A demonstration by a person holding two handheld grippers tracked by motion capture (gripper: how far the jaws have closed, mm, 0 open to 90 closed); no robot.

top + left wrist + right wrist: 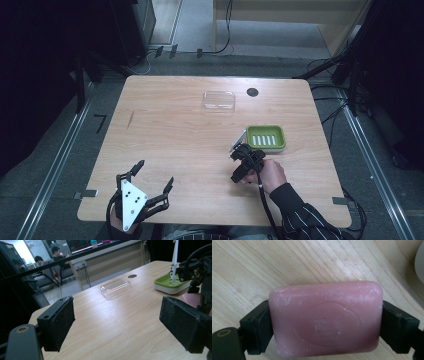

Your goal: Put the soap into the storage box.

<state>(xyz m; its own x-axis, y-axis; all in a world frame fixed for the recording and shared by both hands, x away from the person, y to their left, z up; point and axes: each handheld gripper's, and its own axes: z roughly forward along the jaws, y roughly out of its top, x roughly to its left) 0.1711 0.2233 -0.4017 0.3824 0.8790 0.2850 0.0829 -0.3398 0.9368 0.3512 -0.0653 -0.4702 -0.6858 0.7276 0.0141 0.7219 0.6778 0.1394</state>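
Note:
A pink soap bar (pixel 324 317) with a stamped oval lies flat over the wood in the right gripper view. My right gripper (pixel 325 320) is shut on its two short ends. In the high view my right gripper (pixel 245 162) points down at the table just left of a green soap dish (pixel 266 137) with a white slotted insert. My left gripper (pixel 155 172) rests near the front left edge, open and holding nothing. The left gripper view looks between its wide jaws (pixel 123 322) at the green dish (pixel 170 283), the right gripper (pixel 195 270) and a strip of the pink soap (pixel 191 298).
A clear plastic lid (pixel 219 100) lies at the back middle of the wooden table (pixel 165 130), with a round black hole (pixel 252 92) just right of it. The lid (pixel 115 287) also appears ahead of my left gripper. People sit at desks beyond the table.

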